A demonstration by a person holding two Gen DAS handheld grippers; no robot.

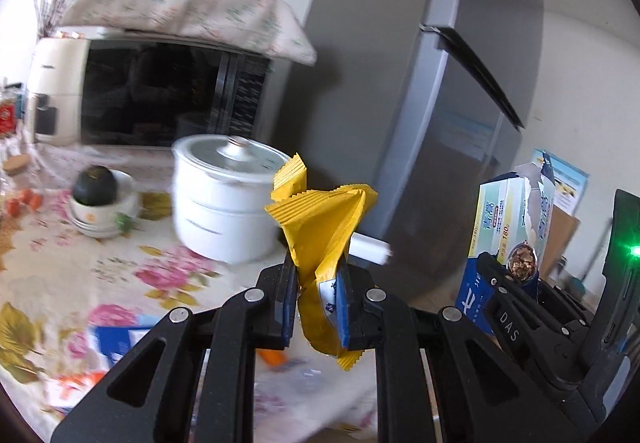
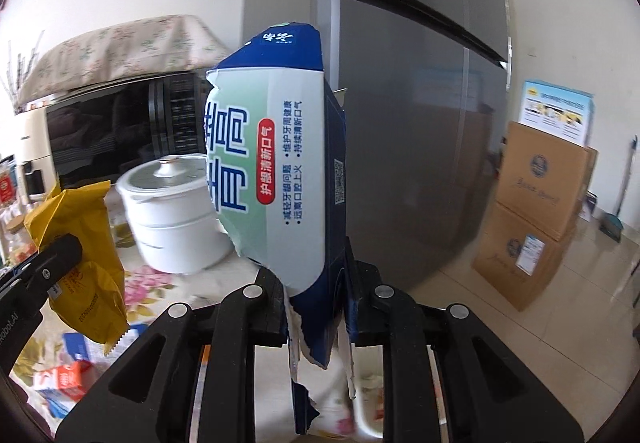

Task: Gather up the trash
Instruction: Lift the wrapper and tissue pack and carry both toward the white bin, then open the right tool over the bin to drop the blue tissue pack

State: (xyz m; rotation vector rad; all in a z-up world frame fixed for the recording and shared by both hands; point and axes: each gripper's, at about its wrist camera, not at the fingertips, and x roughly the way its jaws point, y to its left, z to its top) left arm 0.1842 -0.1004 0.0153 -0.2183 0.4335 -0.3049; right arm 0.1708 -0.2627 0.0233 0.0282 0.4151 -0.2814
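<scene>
My left gripper point(image 1: 316, 295) is shut on a crumpled yellow snack wrapper point(image 1: 320, 227) and holds it above the floral tablecloth point(image 1: 100, 275). My right gripper point(image 2: 316, 303) is shut on a torn blue-and-white toothpaste box point(image 2: 276, 171), held upright in the air. The box also shows in the left wrist view point(image 1: 508, 227), to the right, with the right gripper point(image 1: 508, 283) under it. The wrapper shows in the right wrist view point(image 2: 80, 251) at lower left. More scraps, a blue packet point(image 1: 116, 343) and an orange-white packet point(image 2: 64, 379), lie on the table below.
A white lidded pot point(image 1: 228, 199) stands at the table's back, a microwave point(image 1: 160, 95) under a cloth behind it, and stacked bowls point(image 1: 100, 207) to the left. A grey fridge point(image 2: 400, 103) stands to the right. Cardboard boxes point(image 2: 536, 211) sit on the floor.
</scene>
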